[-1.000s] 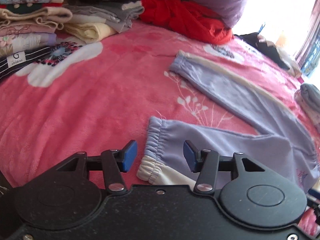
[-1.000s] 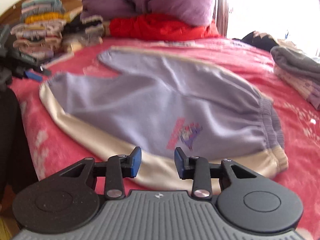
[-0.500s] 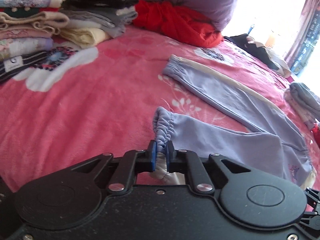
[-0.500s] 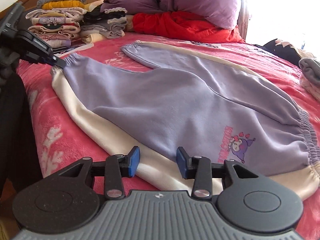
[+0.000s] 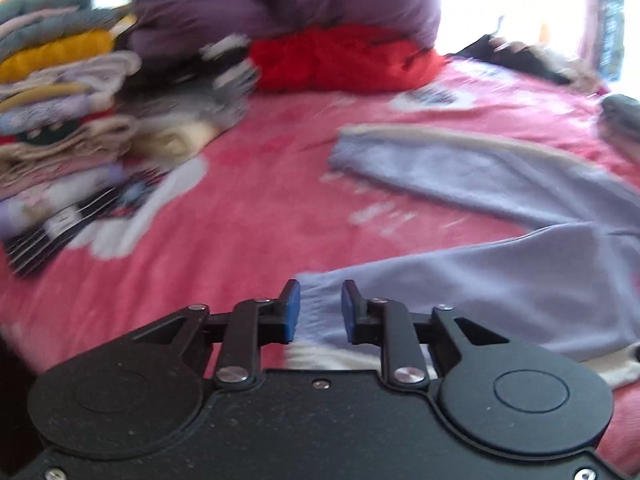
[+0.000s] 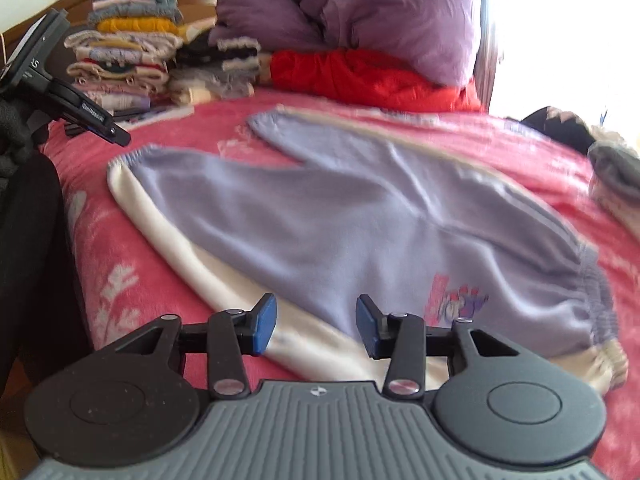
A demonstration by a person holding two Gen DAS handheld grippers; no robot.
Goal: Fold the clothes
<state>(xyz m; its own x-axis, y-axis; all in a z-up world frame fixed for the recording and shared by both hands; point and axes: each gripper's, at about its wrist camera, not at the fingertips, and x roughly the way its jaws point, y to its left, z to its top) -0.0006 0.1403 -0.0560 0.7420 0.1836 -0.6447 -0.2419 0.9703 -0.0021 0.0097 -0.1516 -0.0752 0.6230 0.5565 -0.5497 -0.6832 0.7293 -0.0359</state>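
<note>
1. A pair of lilac fleece trousers (image 6: 360, 216) lies flat on a pink plush blanket (image 6: 132, 240) with white flower and leaf shapes, near the blanket's front edge; the two legs fork apart toward the back
2. A cream stripe runs down each outer seam, the cuffs and waistband are gathered with elastic, and a small cartoon print (image 6: 460, 300) sits near the waist
3. The left gripper (image 5: 316, 307) has its blue pads apart and its jaws are opening; the puckered cuff (image 5: 320, 300) of the nearer leg lies between them, not pinched (this view is smeared)
4. The right gripper (image 6: 316, 326) stands with jaws open over the cream stripe near the waist, gripping nothing
5. At the back left corner sit stacks of folded clothes (image 6: 128, 56), knits and soft cottons in flat layers
6. Behind them a puffy purple duvet (image 6: 360, 16) slumps over a crumpled red garment (image 6: 360, 76)
7. A grey folded bundle (image 6: 616, 168) rests by the right edge
</note>
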